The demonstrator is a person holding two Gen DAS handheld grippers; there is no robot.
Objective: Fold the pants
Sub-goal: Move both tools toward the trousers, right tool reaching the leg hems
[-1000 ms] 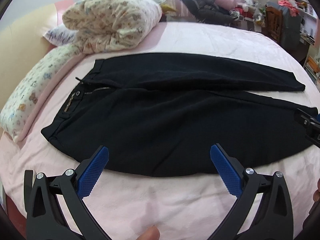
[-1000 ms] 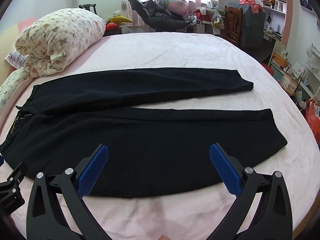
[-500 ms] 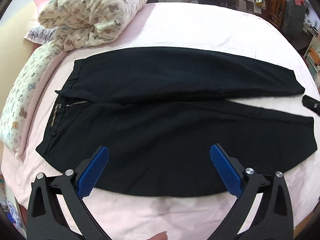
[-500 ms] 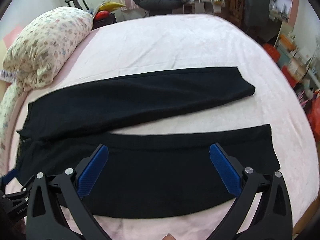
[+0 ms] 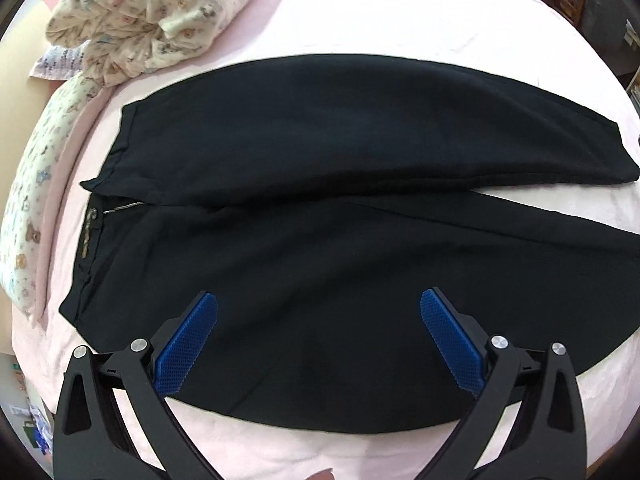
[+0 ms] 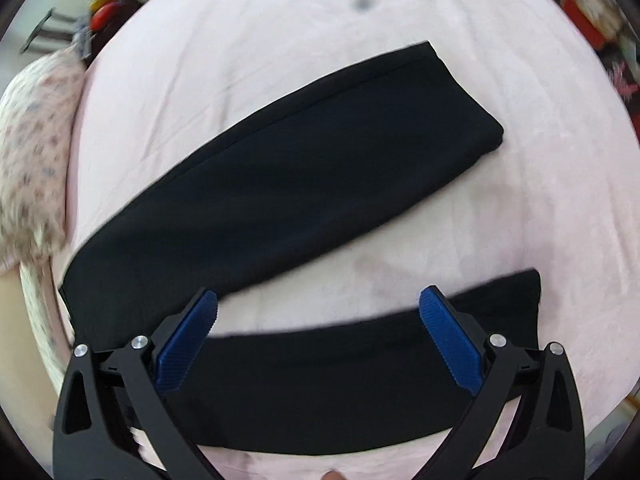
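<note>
Waistband point(image 5: 86, 236) shows only left view; hems point(image 6: 466, 92) only right.

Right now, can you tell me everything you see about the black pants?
The black pants lie flat and unfolded on the pink bed sheet, legs spread apart like a V. The cloth looks soft, dark and matte. The waistband, with a small zipper, points toward the patterned bedding. Neither open gripper grips them.
</note>
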